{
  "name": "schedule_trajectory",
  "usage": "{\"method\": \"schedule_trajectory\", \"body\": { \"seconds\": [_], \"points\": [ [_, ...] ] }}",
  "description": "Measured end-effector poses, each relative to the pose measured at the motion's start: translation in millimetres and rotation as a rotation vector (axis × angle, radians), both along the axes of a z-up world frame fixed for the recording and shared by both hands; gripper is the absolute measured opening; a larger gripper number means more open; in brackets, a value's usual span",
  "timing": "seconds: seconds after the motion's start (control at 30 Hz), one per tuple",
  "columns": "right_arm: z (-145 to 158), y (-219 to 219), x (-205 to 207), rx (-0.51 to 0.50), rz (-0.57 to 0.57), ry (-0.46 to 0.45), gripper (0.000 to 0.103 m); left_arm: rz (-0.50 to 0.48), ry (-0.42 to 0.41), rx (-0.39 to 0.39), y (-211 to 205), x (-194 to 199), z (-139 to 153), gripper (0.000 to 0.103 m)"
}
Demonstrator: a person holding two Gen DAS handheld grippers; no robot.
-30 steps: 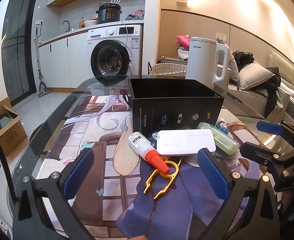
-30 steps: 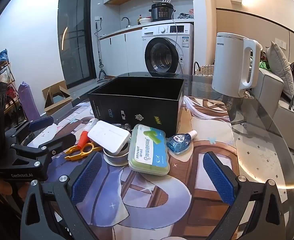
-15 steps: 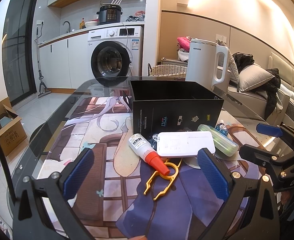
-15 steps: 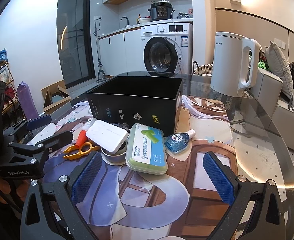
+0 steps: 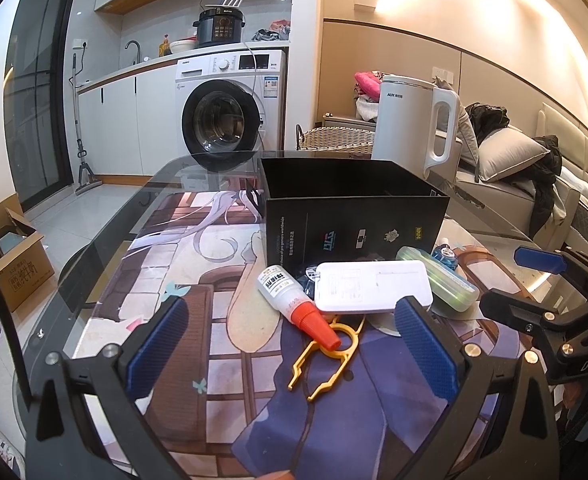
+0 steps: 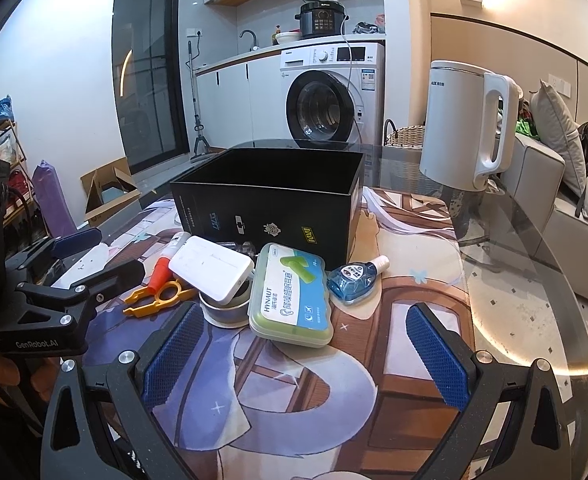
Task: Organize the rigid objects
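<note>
An open black box point(image 5: 354, 216) point(image 6: 269, 208) stands on the table mat. In front of it lie a white flat box point(image 5: 374, 286) point(image 6: 211, 272) resting on a tape roll point(image 6: 225, 310), a glue bottle with a red cap point(image 5: 294, 300) point(image 6: 165, 260), a yellow plastic tool point(image 5: 326, 354) point(image 6: 153, 298), a green case point(image 5: 438, 278) point(image 6: 289, 296) and a small blue bottle point(image 6: 354, 276) point(image 5: 444, 254). My left gripper point(image 5: 291, 346) is open, just short of the glue bottle and yellow tool. My right gripper point(image 6: 306, 354) is open, just short of the green case.
A white kettle point(image 5: 414, 128) point(image 6: 466, 124) stands behind the box on the glass table point(image 6: 526, 280). The washing machine point(image 5: 229, 116) and a sofa point(image 5: 534, 184) lie beyond. Each gripper shows at the other view's edge.
Both grippers have drifted slightly forward toward the pile. Nothing on the table has moved.
</note>
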State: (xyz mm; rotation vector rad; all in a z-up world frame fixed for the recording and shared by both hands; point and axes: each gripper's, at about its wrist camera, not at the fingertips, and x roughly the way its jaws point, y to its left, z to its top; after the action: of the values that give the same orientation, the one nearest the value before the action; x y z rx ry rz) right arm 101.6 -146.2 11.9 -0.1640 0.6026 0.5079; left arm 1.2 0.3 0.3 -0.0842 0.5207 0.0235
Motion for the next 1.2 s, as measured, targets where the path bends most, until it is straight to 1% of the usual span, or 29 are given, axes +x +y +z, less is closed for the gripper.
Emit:
{"method": "schedule_trajectory", "body": {
  "seconds": [0.53,0.8,1.0,1.2],
  "points": [
    [0,-1,2,0.002,-0.001,0.004,0.103,-0.005,-0.006,-0.006,2,0,0,0.103],
    [0,-8,11,0.044,-0.024,0.055,0.103,-0.017,-0.018,-0.015,4,0,6,0.103],
    [2,-9,21,0.051,-0.022,0.094,0.103,-0.025,-0.010,-0.020,8,6,10,0.103],
    [4,-6,31,0.012,-0.016,0.125,0.103,-0.023,-0.005,0.002,12,13,16,0.103]
  ]
}}
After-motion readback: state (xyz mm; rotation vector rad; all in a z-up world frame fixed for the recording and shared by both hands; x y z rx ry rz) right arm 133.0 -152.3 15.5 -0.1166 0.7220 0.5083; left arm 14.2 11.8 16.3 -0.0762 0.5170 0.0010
